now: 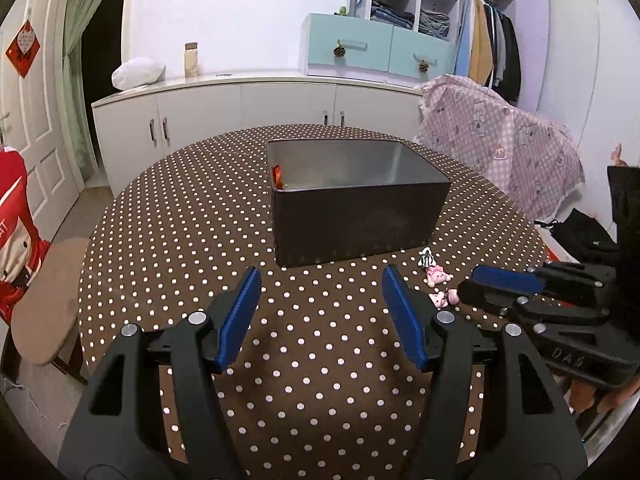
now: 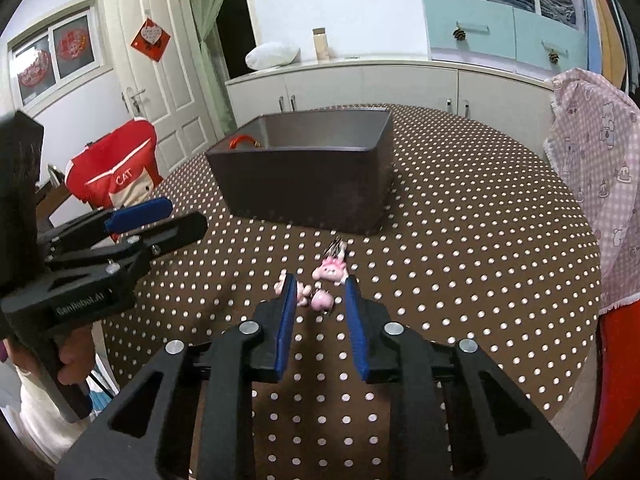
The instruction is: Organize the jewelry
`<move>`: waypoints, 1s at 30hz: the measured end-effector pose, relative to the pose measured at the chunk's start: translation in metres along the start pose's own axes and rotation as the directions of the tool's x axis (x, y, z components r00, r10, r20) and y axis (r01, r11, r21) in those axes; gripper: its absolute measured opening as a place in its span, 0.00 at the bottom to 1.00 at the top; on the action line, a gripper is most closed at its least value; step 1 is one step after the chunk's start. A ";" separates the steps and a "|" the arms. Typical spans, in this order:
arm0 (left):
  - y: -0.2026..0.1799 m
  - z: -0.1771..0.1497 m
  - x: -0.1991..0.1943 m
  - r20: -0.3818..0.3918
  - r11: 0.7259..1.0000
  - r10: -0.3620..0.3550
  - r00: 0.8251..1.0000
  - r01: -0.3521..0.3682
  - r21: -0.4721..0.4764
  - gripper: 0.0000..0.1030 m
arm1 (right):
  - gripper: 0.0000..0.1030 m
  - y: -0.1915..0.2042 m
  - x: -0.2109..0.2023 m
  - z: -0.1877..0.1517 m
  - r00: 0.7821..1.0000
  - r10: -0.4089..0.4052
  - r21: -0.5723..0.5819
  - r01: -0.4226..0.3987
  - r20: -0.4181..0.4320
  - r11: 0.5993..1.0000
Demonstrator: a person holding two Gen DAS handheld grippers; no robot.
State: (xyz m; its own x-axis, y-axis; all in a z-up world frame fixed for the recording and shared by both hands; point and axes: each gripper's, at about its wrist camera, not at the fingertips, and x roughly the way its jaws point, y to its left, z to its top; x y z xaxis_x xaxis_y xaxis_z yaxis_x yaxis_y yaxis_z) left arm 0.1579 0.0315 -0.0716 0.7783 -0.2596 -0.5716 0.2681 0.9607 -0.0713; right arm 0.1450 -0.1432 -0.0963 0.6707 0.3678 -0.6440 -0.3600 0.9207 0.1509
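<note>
On the left wrist view, left gripper (image 1: 320, 280) hangs over the polka-dot tablecloth (image 1: 168, 240), blue pads (image 1: 236, 320) spread wide, nothing between them. Dark open box (image 1: 356, 216) sits mid-table just beyond the tips; orange item (image 1: 277, 176) inside at its far left corner. Pink charms (image 1: 438, 276) lie on the cloth near the box's near right corner, a small striped black-white piece (image 1: 426, 258) just beyond them. Right gripper (image 1: 476, 284) comes in from the right, tip at the nearer pink charm (image 1: 444, 298); contact can't be told here.

Over in the right wrist view, right gripper (image 2: 320, 292) points down at the charm cluster (image 2: 330, 272). Jaws are partly parted, narrow gap, one small pink charm (image 2: 322, 301) between the tips, another (image 2: 298, 292) against the left pad; pads not visibly pressing. Box (image 2: 304, 184) sits farther back, orange item (image 2: 240, 141) in its far left corner. Left gripper (image 2: 160, 220) is at left, held by a hand (image 2: 74, 360), apart from the charms.
</note>
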 end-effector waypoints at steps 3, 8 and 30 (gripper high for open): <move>-0.001 -0.001 0.000 -0.004 1.000 0.002 1.000 -0.002 0.002 0.61 | 0.18 -0.001 0.006 -0.002 1.000 -0.010 0.002 0.010 -0.017 1.000; -0.004 -0.002 0.004 -0.020 1.000 0.009 1.000 -0.008 0.009 0.61 | 0.11 0.000 0.011 -0.003 1.000 -0.023 -0.016 0.022 -0.016 1.000; -0.067 0.013 0.043 -0.140 0.985 -0.109 0.984 0.126 0.121 0.61 | 0.11 -0.043 -0.031 0.013 0.993 -0.073 0.099 0.063 0.097 0.993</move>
State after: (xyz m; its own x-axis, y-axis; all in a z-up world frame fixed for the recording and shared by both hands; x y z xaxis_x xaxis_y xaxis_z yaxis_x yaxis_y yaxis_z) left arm 0.1808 -0.0457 -0.0808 0.6571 -0.3467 -0.6693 0.4312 0.9012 -0.0435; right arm 0.1480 -0.1925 -0.0729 0.7547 0.3105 -0.5779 -0.2509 0.9505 0.1831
